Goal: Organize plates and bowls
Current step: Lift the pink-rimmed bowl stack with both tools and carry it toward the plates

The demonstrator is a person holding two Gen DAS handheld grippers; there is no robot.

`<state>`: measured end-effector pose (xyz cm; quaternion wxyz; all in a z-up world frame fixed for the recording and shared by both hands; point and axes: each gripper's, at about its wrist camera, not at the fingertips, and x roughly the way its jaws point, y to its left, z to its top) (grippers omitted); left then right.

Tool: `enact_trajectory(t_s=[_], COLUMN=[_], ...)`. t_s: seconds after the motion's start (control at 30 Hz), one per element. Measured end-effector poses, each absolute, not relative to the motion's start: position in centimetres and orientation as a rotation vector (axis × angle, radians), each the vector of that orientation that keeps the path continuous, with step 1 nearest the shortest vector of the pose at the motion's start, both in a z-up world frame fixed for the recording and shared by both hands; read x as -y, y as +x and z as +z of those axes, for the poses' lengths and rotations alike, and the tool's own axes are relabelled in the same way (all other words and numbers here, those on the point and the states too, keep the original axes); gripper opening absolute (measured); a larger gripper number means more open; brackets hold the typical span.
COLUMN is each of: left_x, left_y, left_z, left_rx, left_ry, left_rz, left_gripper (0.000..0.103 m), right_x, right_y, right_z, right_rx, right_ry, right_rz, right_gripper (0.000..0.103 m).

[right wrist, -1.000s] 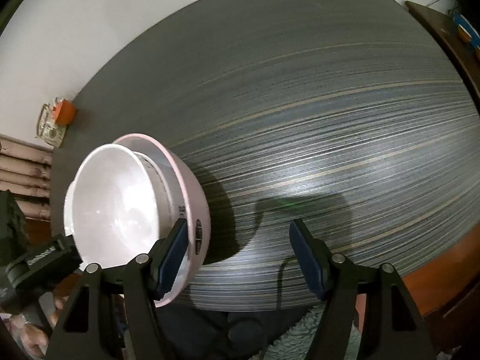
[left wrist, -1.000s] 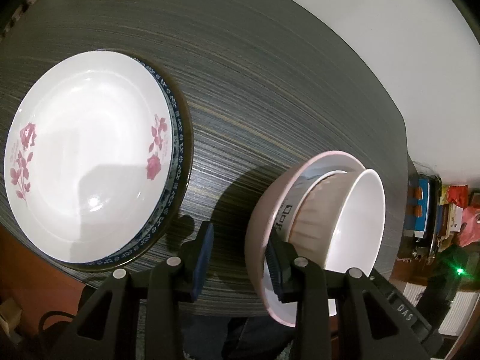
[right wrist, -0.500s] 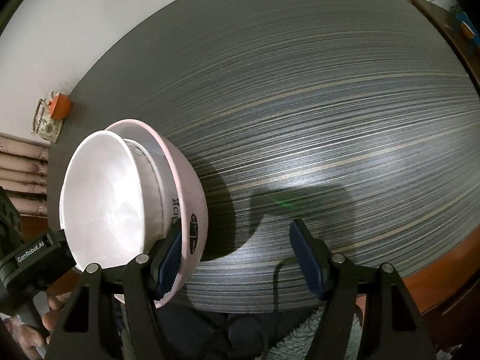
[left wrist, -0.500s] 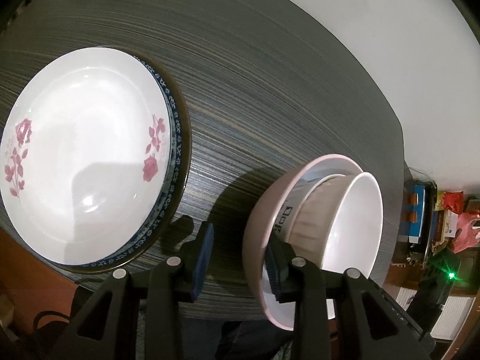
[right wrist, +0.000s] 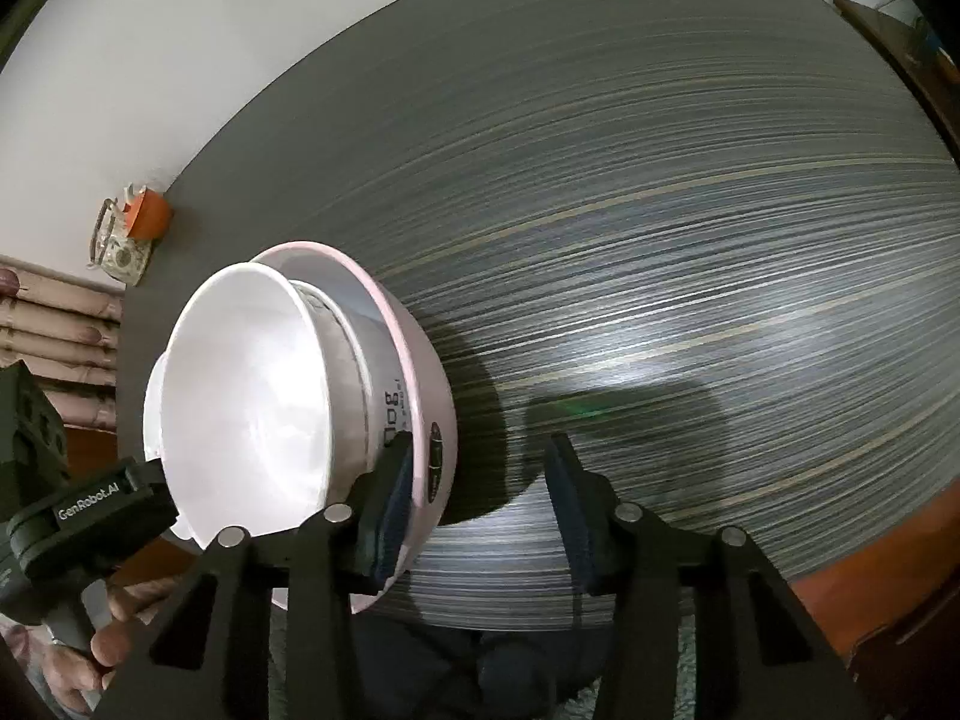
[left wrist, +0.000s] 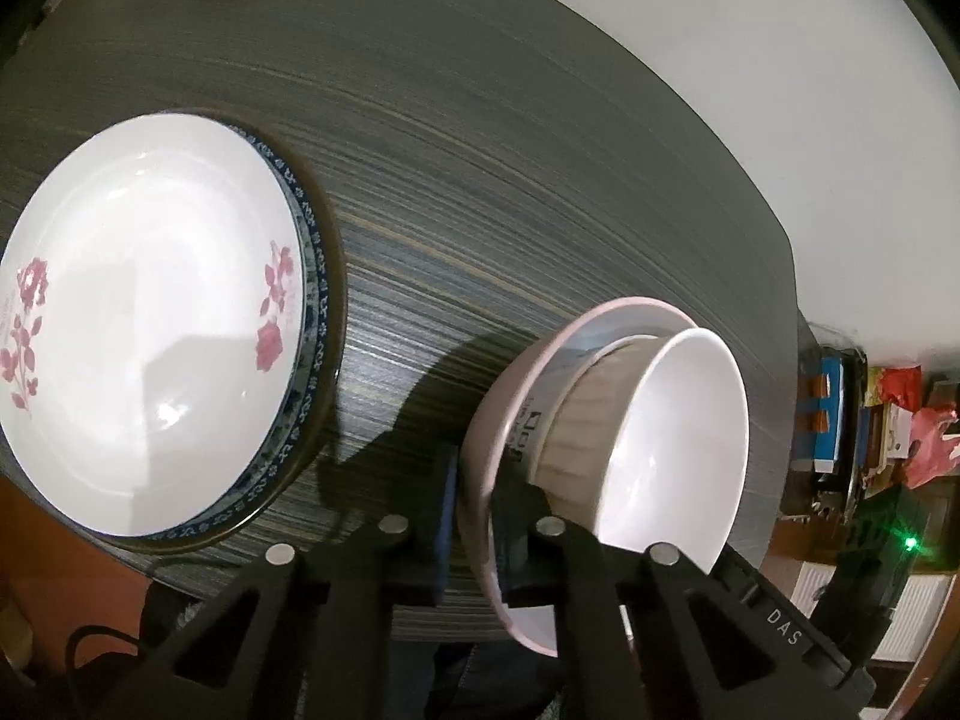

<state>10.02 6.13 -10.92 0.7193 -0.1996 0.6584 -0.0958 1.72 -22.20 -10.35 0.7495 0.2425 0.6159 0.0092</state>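
Note:
On the dark striped table, a pink bowl stands near the front edge with a white bowl nested inside it. My left gripper is shut on the pink bowl's near rim, one pad outside and one inside. In the right wrist view the pink bowl and white bowl sit at lower left. My right gripper is closing astride the pink bowl's other wall; its outer pad is still clear of the wall. A flowered white plate lies on a blue-rimmed plate to the left.
A small orange object and a glass item sit at the table's far left corner. A person's hand holds the left gripper's body. A cluttered shelf stands beyond the table's right end. The table's front edge runs just under both grippers.
My left gripper's jaws have come together onto the pink bowl's rim. The right gripper's jaws have narrowed around the bowl's opposite wall. Bowls and plates have stayed put.

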Motion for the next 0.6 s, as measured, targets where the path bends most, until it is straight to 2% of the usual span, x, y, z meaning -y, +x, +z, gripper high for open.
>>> enact_trajectory(t_s=[0.07,0.33,0.43,0.6], left_x=[-6.1,-5.9,-5.4,-5.1], left_y=[10.0,9.9,9.7,9.6], left_z=[-10.8,-10.6,-10.5,-10.4], left_rx=[-1.455,-1.452,-1.449,-1.442], left_ry=[-0.442,-0.432,-0.426,-0.411], left_rz=[-0.211,-0.209,-0.206,-0.205], left_gripper=[0.009,0.008,0.008,0.008], right_x=[22.2,21.7,21.3,21.3], right_y=[1.7,1.6,1.7,1.8], right_z=[-10.3,-9.7,-9.5,-9.3], right_rx=[-1.345,-1.332,-1.33,-1.328], right_ry=[0.529,0.523,0.516,0.508], right_rz=[0.02,0.046,0.052,0.046], right_gripper=[0.038,0.019,0.015,0.015])
